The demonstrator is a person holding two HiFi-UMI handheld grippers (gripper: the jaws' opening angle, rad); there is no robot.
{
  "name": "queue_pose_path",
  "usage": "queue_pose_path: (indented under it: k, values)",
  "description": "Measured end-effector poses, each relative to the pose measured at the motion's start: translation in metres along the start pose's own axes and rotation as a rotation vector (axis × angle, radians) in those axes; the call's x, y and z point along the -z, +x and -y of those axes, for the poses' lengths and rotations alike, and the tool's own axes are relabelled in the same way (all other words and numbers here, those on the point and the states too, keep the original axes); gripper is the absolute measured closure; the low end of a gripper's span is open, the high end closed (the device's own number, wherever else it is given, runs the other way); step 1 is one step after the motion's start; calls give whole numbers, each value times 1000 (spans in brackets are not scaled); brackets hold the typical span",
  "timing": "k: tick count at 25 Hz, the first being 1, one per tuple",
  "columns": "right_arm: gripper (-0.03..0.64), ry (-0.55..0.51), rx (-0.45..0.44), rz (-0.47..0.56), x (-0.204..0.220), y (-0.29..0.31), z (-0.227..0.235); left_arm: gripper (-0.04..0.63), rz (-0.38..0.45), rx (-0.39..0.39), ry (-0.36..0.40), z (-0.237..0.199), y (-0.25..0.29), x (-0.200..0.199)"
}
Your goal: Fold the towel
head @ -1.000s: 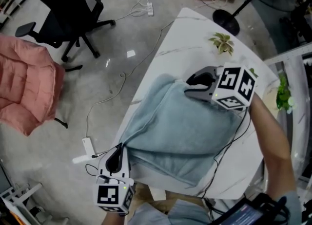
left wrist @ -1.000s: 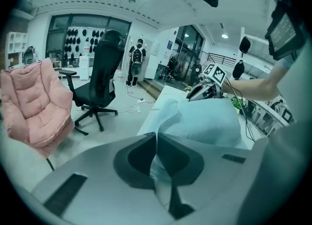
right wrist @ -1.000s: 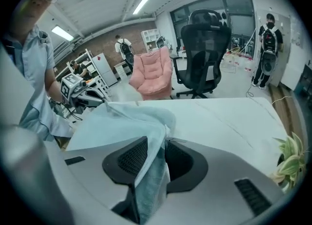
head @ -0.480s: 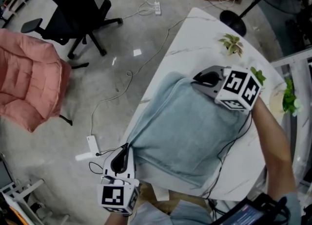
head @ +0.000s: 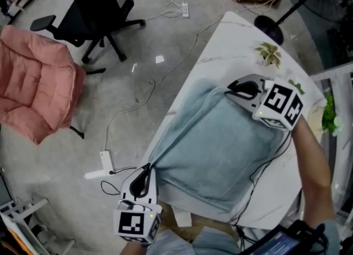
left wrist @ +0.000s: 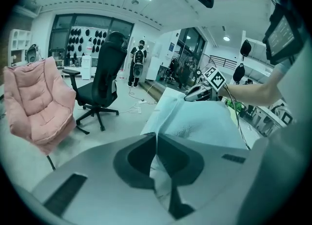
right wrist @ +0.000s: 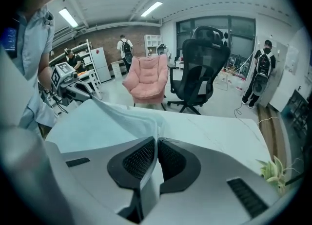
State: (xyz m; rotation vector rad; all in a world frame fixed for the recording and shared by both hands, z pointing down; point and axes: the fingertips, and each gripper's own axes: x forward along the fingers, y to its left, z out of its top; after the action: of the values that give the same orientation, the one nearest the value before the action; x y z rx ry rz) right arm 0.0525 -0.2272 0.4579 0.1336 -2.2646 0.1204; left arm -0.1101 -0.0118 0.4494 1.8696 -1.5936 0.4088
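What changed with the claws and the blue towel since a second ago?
The right claw has just been closing and now pinches the towel's far edge. The left claw stayed shut on the near corner, and the towel stayed spread on the table.

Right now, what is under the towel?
The towel lies on a white table, whose bare top shows around it. Anything else beneath the cloth is covered and cannot be seen.
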Motion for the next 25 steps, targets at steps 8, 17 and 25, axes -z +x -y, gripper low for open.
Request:
queue_pose_path:
  k: [8, 17, 25]
  values:
    - [575, -27, 62, -25, 7, 10, 0, 580, 28, 25, 19, 4, 2, 4]
    - [577, -59, 103, 64, -6, -6, -1, 580, 14, 32, 8, 2, 1, 9]
    - [578, -112, 123, 100, -19, -4, 1, 581, -5, -3, -5, -1, 0, 0]
